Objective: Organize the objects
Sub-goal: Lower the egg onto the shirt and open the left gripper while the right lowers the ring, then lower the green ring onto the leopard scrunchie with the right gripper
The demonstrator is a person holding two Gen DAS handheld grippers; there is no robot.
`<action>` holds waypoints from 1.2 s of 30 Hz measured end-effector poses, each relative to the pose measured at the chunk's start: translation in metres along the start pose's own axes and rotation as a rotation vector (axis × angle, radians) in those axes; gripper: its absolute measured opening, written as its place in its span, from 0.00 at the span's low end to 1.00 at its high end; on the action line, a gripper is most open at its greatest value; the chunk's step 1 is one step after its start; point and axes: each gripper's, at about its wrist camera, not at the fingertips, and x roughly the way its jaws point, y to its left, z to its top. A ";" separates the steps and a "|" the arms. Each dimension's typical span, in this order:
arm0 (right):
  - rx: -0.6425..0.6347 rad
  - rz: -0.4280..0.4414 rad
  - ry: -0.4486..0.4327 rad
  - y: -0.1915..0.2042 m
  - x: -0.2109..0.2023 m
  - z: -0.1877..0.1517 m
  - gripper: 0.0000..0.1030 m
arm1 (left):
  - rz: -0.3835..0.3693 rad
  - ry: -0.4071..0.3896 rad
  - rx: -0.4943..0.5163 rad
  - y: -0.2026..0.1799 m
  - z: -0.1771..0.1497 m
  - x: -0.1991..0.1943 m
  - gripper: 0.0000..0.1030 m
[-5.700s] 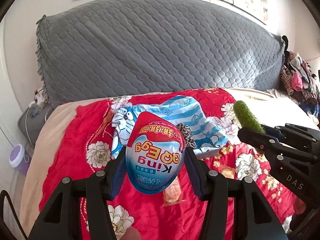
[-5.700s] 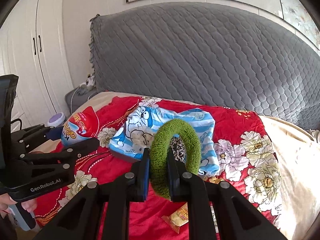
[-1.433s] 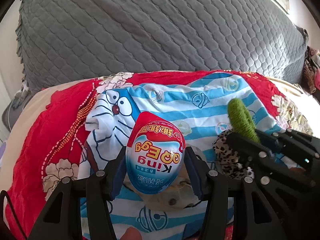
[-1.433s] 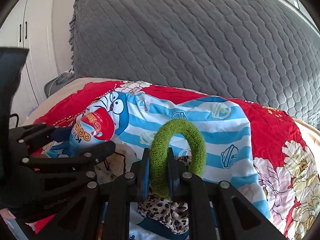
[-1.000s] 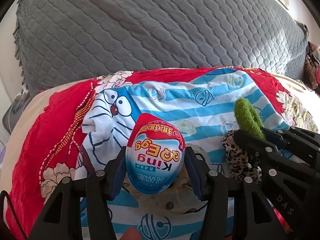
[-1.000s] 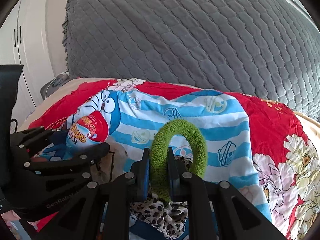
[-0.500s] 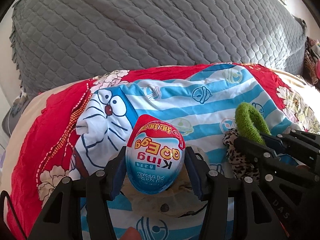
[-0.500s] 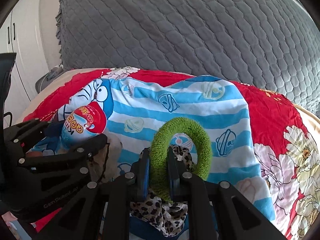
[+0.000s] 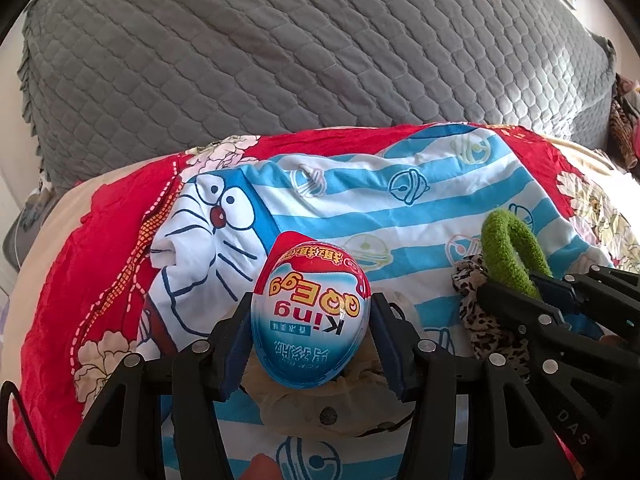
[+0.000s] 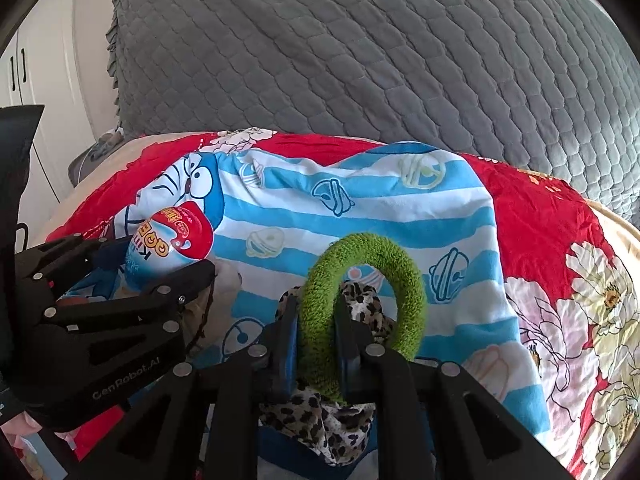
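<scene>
My left gripper (image 9: pixel 310 320) is shut on a red, white and blue egg-shaped toy pack (image 9: pixel 310 312), held over a blue-striped Doraemon cloth (image 9: pixel 360 208). The egg also shows in the right wrist view (image 10: pixel 168 244). My right gripper (image 10: pixel 318 320) is shut on a fuzzy green ring (image 10: pixel 360 304), which also shows at the right of the left wrist view (image 9: pixel 510 256). A leopard-print scrunchie (image 10: pixel 320 420) lies just under the ring. A beige fabric item (image 9: pixel 320 408) lies under the egg.
A red floral bedspread (image 10: pixel 540 232) covers the bed. A large grey quilted pillow (image 9: pixel 320 48) stands along the back. White wardrobe doors (image 10: pixel 24 72) are at the far left. Clothes (image 9: pixel 624 120) pile at the far right.
Both grippers have moved forward and lower over the striped cloth, still holding the egg and the green ring. The cloth and scrunchie now look closer.
</scene>
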 end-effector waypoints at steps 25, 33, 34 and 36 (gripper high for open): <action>0.011 0.007 0.022 0.005 -0.003 0.000 0.34 | -0.006 0.027 -0.026 0.017 -0.016 -0.005 0.65; 0.019 0.003 0.017 0.003 -0.007 0.001 0.36 | -0.027 0.025 -0.025 0.013 -0.016 -0.009 0.69; 0.019 0.003 0.017 0.003 -0.007 0.001 0.37 | -0.032 0.027 -0.028 0.013 -0.016 -0.010 0.70; 0.021 0.002 0.014 0.003 -0.009 0.001 0.40 | -0.037 0.027 -0.036 0.013 -0.015 -0.012 0.71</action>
